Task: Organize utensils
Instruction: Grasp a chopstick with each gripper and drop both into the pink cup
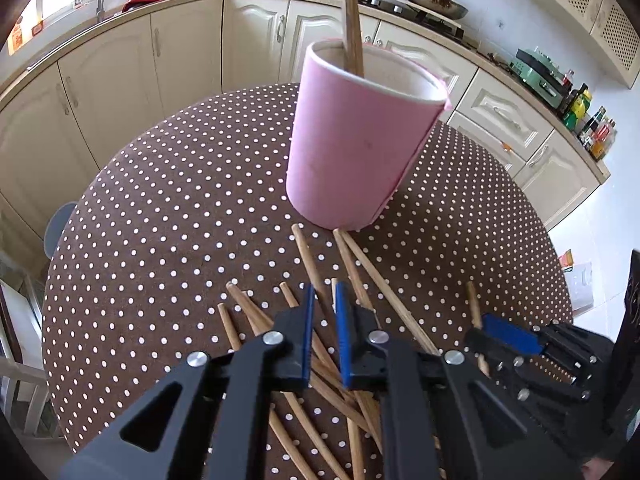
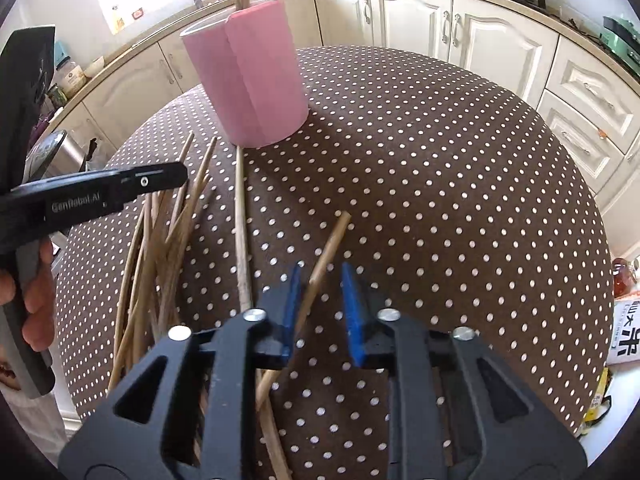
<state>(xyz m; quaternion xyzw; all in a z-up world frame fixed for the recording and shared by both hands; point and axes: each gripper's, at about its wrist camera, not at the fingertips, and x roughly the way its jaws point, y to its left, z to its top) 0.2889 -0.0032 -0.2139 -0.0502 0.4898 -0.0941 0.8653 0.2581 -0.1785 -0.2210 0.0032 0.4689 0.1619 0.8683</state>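
Observation:
A pink cup (image 1: 360,136) stands on the round polka-dot table (image 1: 160,208) with chopsticks (image 1: 352,20) upright in it. Several wooden chopsticks (image 1: 360,280) lie scattered in front of it. My left gripper (image 1: 322,312) is open just above this pile, jaws a small gap apart, nothing clearly held. My right gripper (image 2: 320,292) is open, with one loose chopstick (image 2: 324,256) lying between its blue pads. The cup also shows in the right wrist view (image 2: 252,80), far left. The right gripper shows at the right of the left wrist view (image 1: 508,336).
Cream kitchen cabinets (image 1: 180,52) curve around behind the table. A stove with a pan (image 1: 436,0) is at the back. Bottles (image 1: 592,128) stand on the right counter. The left gripper body and the hand holding it (image 2: 80,200) are at the left of the right wrist view.

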